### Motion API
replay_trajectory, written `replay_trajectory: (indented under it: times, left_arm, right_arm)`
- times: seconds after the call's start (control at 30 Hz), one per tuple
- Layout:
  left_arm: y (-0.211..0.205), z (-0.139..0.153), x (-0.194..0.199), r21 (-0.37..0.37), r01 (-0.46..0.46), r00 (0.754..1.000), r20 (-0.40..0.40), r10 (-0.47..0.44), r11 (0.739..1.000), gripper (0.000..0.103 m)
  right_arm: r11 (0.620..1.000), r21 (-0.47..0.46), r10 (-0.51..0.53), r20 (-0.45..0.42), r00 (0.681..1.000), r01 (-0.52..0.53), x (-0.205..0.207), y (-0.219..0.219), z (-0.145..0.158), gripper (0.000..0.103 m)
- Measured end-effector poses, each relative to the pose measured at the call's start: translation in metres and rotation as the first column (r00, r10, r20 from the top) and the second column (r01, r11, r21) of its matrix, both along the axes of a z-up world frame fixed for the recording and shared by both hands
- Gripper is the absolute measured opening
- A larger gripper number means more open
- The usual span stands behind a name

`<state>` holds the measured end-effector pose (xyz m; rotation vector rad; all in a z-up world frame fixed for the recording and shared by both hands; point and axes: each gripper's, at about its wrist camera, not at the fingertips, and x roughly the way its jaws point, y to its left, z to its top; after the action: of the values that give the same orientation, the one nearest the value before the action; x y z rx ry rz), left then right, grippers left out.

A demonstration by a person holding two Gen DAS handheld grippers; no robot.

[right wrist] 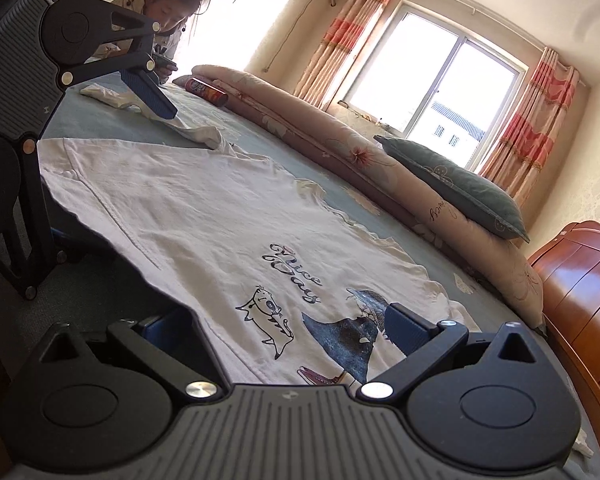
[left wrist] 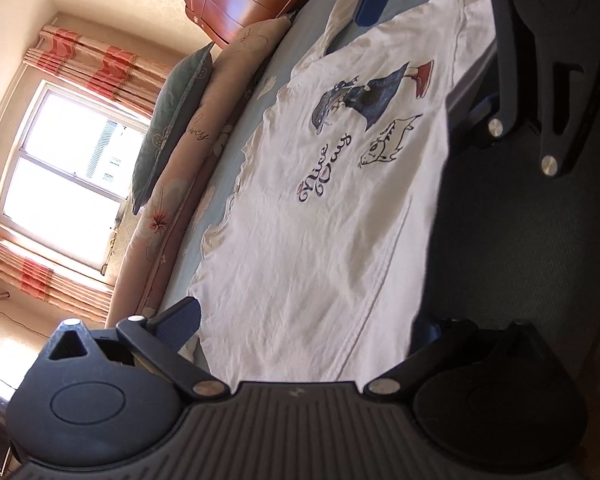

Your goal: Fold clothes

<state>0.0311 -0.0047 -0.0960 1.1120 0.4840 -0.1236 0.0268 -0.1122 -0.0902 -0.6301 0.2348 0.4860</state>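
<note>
White t-shirt [left wrist: 320, 216] lies flat on bed [left wrist: 284, 60], print up, between both tools. Left hand-held gripper [left wrist: 300, 328] spread wide over shirt's hem end; right hand-held gripper [right wrist: 288, 328] spread wide at printed end. Pillows [right wrist: 452, 188] lie beyond the shirt, toward window [right wrist: 432, 80].

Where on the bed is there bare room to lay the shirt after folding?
Bare sheet lies in a strip between the shirt and the long bolster. It looks too narrow for a folded shirt. Toward the far end it is crowded: crumpled white cloth and a can. The near edge holds both grippers, left and right.
</note>
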Motion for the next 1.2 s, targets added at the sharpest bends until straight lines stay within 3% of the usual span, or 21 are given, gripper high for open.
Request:
replay_trajectory:
  times: [0.13,0.27,0.37,0.43,0.47,0.53,0.6,0.7,0.77,0.93,1.03,1.07,1.13,1.2]
  left_arm:
    - [0.024,-0.001,0.0,-0.003,-0.056,0.998,0.009,0.056,0.998,0.102]
    - [0.04,-0.001,-0.005,0.016,-0.05,0.999,0.014,0.05,0.999,0.098]
    - [0.043,-0.001,-0.007,0.048,0.005,1.0,0.002,-0.005,0.999,0.078]
    - [0.043,0.002,-0.003,0.027,0.027,0.999,-0.034,-0.026,0.999,0.052]
    - [0.042,0.003,0.001,0.011,0.03,0.998,-0.052,-0.029,0.999,0.046]
    - [0.04,0.002,0.007,-0.009,0.037,0.996,-0.08,-0.037,0.999,0.027]
    - [0.038,0.0,0.009,0.002,0.058,0.994,-0.09,-0.057,0.998,0.02]
    - [0.041,0.003,0.007,-0.012,0.073,0.993,-0.095,-0.074,0.997,0.02]
    - [0.046,0.002,0.004,-0.013,0.082,0.993,-0.089,-0.083,0.997,0.028]
    - [0.049,-0.017,-0.008,0.092,0.149,0.984,-0.111,-0.138,0.985,0.031]
    - [0.052,-0.019,-0.011,0.111,0.141,0.986,-0.102,-0.13,0.984,0.03]
    - [0.053,-0.019,-0.01,0.106,0.134,0.987,-0.105,-0.123,0.985,0.029]
    - [0.053,-0.019,-0.008,0.097,0.127,0.986,-0.119,-0.116,0.987,0.017]
    - [0.05,-0.02,-0.005,0.098,0.126,0.985,-0.128,-0.113,0.987,0.005]
  right_arm:
    - [0.99,-0.136,-0.022,0.07,0.997,0.031,-0.004,0.004,-0.009,0.103]
    - [0.969,-0.241,-0.024,0.103,0.994,0.048,-0.01,0.002,-0.011,0.102]
    - [0.957,-0.287,-0.018,0.068,0.998,0.037,-0.008,-0.009,-0.009,0.096]
    - [0.953,-0.3,-0.016,0.035,0.999,0.025,-0.001,-0.012,-0.004,0.089]
    - [0.962,-0.271,-0.02,-0.005,1.0,0.017,0.005,-0.011,0.001,0.079]
    - [0.981,-0.195,-0.025,-0.094,0.995,0.006,0.019,-0.008,0.014,0.072]
    - [0.99,-0.14,0.001,-0.163,0.987,-0.024,0.029,-0.001,0.02,0.065]
    - [0.978,-0.174,0.079,-0.199,0.977,-0.114,0.022,0.01,0.018,0.064]
    - [0.967,-0.214,0.099,-0.188,0.977,-0.139,0.016,0.015,0.012,0.064]
    - [0.951,-0.282,0.089,-0.14,0.986,-0.126,0.007,0.021,0.002,0.065]
    - [0.935,-0.343,0.05,-0.121,0.991,-0.089,0.009,0.013,0.002,0.065]
    - [0.929,-0.362,0.041,-0.116,0.992,-0.081,0.01,0.009,0.001,0.065]
    - [0.917,-0.39,0.04,-0.113,0.993,-0.082,0.012,0.0,0.0,0.062]
    - [0.911,-0.398,0.053,-0.141,0.989,-0.105,0.011,-0.001,0.0,0.047]
